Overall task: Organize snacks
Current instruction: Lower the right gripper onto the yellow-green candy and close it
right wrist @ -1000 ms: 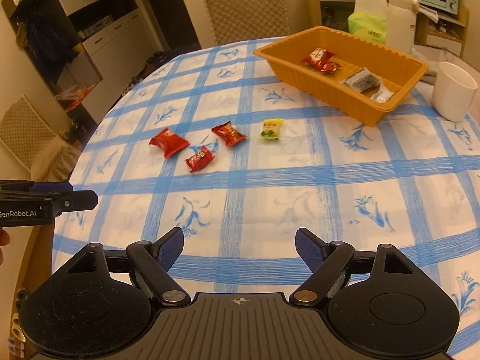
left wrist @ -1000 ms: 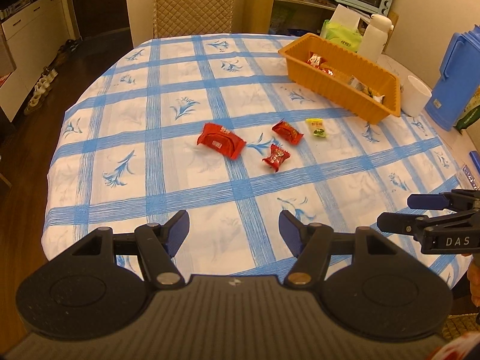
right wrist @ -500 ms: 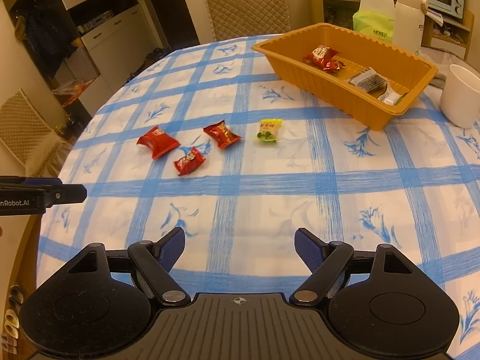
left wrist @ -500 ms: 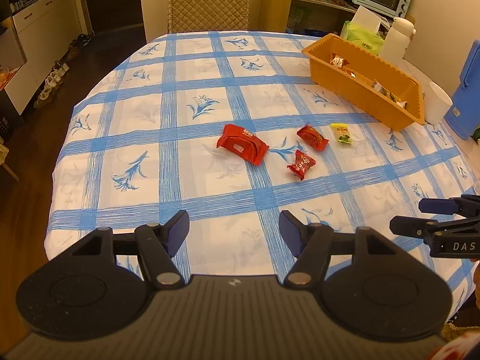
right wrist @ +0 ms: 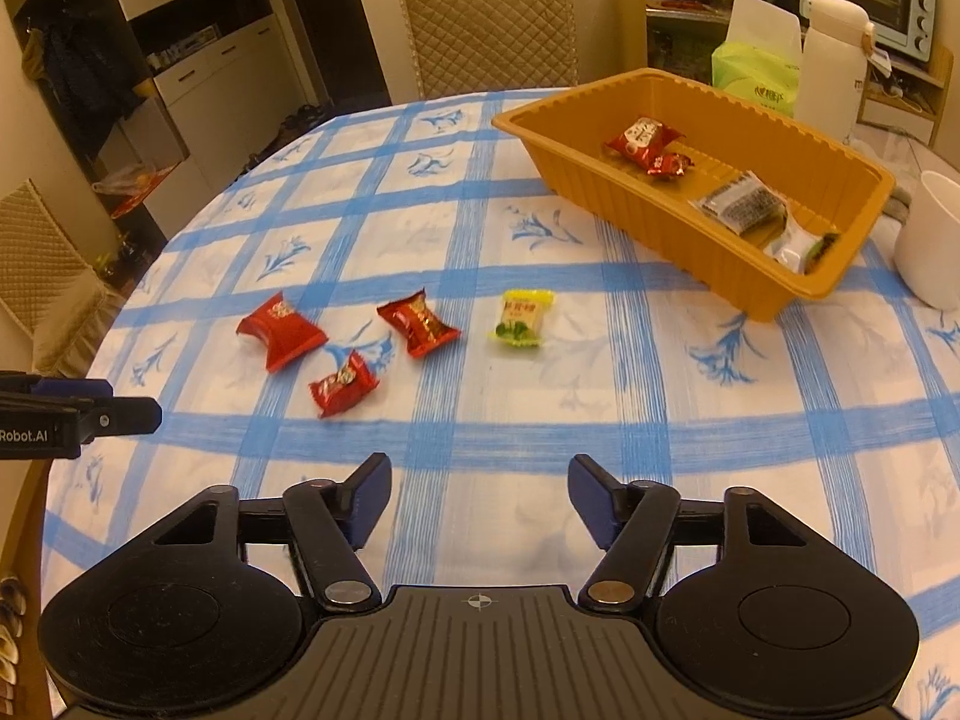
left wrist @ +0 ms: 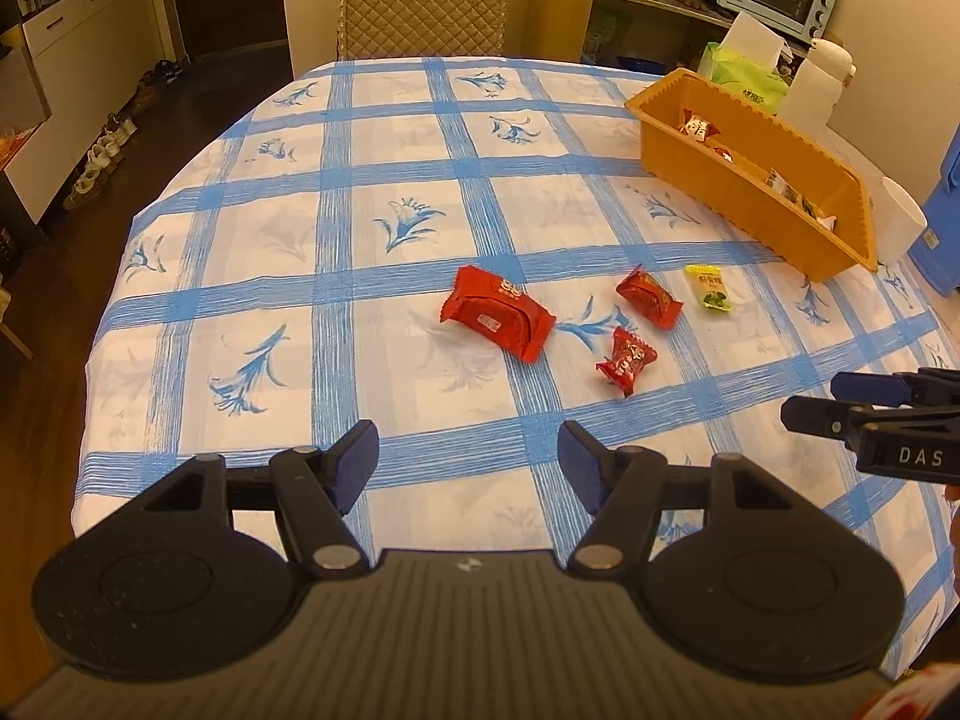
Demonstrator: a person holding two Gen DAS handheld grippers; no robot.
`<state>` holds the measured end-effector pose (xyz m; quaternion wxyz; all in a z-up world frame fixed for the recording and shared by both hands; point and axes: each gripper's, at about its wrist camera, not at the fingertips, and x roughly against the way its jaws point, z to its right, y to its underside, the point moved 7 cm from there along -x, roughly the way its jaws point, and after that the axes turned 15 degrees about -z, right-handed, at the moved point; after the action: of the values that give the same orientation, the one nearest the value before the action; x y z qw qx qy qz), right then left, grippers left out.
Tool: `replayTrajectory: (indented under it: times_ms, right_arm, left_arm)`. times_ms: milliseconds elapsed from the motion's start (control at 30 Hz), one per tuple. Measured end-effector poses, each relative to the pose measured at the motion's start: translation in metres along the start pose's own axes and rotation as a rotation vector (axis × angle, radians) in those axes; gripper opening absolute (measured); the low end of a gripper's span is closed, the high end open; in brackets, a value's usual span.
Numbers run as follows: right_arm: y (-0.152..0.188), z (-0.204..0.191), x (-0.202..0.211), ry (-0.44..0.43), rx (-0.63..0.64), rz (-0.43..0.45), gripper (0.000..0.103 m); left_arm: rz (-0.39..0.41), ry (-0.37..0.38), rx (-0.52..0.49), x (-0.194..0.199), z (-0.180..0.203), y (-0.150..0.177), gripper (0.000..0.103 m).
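Right wrist view: my right claw (right wrist: 479,501) is closing on nothing, and the yellow snack (right wrist: 521,318) is lying straight ahead on the counter (right wrist: 690,480), nearer it than my open, empty left claw (left wrist: 468,465).

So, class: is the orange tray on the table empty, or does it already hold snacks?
Not empty. The orange tray holds two red snacks at one end and pale packets toward the other.
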<state>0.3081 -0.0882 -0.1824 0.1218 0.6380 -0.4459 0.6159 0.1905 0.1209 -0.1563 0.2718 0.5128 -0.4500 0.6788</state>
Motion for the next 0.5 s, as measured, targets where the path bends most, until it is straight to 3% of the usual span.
replayTrajectory:
  times_ms: [333,500]
  right_arm:
    - [-0.030,0.015,-0.018,0.023,-0.006,0.018,0.047]
    - [-0.047,0.020,-0.028,0.024,-0.023,0.029,0.043]
  left_arm:
    - [-0.020,0.016,-0.007,-0.017,0.001,-0.014,0.064]
    - [-0.028,0.021,-0.013,-0.025,0.001,-0.023,0.064]
